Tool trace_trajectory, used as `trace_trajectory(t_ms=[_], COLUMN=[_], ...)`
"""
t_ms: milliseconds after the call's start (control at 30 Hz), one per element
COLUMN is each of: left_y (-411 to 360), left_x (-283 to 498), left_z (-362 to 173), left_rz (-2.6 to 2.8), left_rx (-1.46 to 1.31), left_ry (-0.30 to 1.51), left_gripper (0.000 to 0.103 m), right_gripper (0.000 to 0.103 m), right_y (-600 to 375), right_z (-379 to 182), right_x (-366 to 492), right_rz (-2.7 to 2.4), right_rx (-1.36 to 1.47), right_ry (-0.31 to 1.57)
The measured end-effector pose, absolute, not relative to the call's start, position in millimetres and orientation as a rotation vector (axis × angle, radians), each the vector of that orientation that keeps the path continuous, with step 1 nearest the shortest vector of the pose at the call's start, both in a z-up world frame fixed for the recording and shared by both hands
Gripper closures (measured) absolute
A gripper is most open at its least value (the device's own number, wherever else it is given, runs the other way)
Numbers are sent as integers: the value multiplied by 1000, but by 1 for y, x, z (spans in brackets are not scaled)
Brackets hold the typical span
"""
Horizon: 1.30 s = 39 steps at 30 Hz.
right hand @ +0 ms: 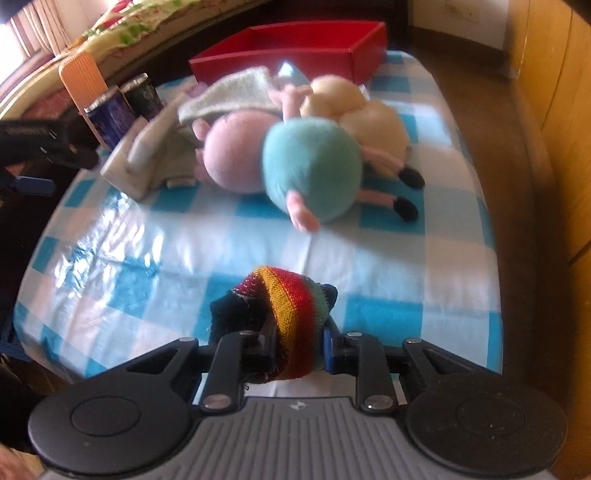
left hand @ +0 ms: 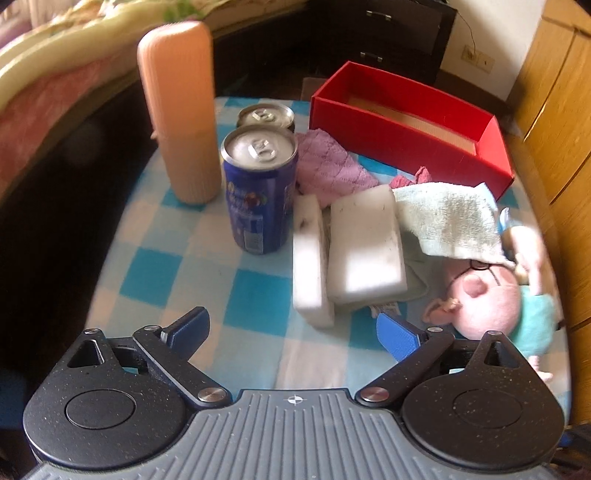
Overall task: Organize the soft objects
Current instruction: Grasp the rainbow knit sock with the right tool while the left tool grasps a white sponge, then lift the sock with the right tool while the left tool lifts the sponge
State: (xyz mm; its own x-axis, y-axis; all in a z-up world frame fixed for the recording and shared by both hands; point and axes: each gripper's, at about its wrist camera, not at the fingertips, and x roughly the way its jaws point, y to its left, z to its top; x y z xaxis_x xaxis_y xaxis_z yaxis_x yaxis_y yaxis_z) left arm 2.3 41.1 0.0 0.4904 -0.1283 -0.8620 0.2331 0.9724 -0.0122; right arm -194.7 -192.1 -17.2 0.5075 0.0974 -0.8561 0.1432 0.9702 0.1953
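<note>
My left gripper (left hand: 291, 330) is open and empty, low over the checked cloth, just short of two white sponges (left hand: 364, 245). A purple cloth (left hand: 327, 168), a pale blue towel (left hand: 448, 221) and a pink pig plush (left hand: 491, 299) lie beyond, before an empty red box (left hand: 406, 125). My right gripper (right hand: 297, 345) is shut on a rainbow-striped knitted cloth (right hand: 291, 310), held above the table's near part. In the right wrist view the pig plush (right hand: 280, 158), a cream plush (right hand: 362, 110), the towel (right hand: 229, 94) and the red box (right hand: 295, 51) lie ahead.
Two drink cans (left hand: 258, 188) and a tall peach ribbed bottle (left hand: 181, 110) stand left of the sponges. A bed lies at the far left, a dark drawer unit (left hand: 395, 33) behind, a wooden cabinet (left hand: 554, 110) on the right. The left gripper shows at the left edge (right hand: 40, 140).
</note>
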Motion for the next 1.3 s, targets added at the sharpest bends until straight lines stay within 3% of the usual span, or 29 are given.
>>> trace_trajectory(t_ms=[67,100,133,200,300,400,433,567,633,667,867,1100,1300], left_y=[36,35,34,27,4,-19,-22,-34,-34,-34,-39,-38,-25], left_x=[9,13,15,14,8,3,3,20,35,41,47,45,32], left_z=[-3,-4,-5,-3,0,2,3,-3,-12,-17,-37,-34,-35], left_rz=[-227,-225,-229,-282,-371,-413,-403,-330,-318,-311,-280,-269,-288], left_rx=[124,124,117,86,106,178,192,269,253,252,315,338,344], left_ry=[1037,1048,1062,1082,1076,1048,1029,1002,1052,1074,1111,1119,1142], left_gripper=[13,25,46,66,58,31,28,31,49,51,52,61,56], right_gripper=[101,101,101,101,101,101,101,101,101,100,100,100,100], right_y=[-194,-193,-193,-194,-199,-201,-201,-205,-205,-205,-206,-194,-179], right_z=[-12,-9,-7,-3,0,0,0,-2,-2,-2,0,15,25], right_x=[-191,-189,-188,-186,-185,-187,-189,-191,-191,-192,-191,-181,-158], right_rz=[1,6,8,17,17,20,20,28,36,39,58,82,72], right_rx=[294,298,299,312,339,350,351,378,385,388,410,365,262], right_ry=[1021,1014,1007,997,987,988,991,1000,1001,1001,1001,967,975])
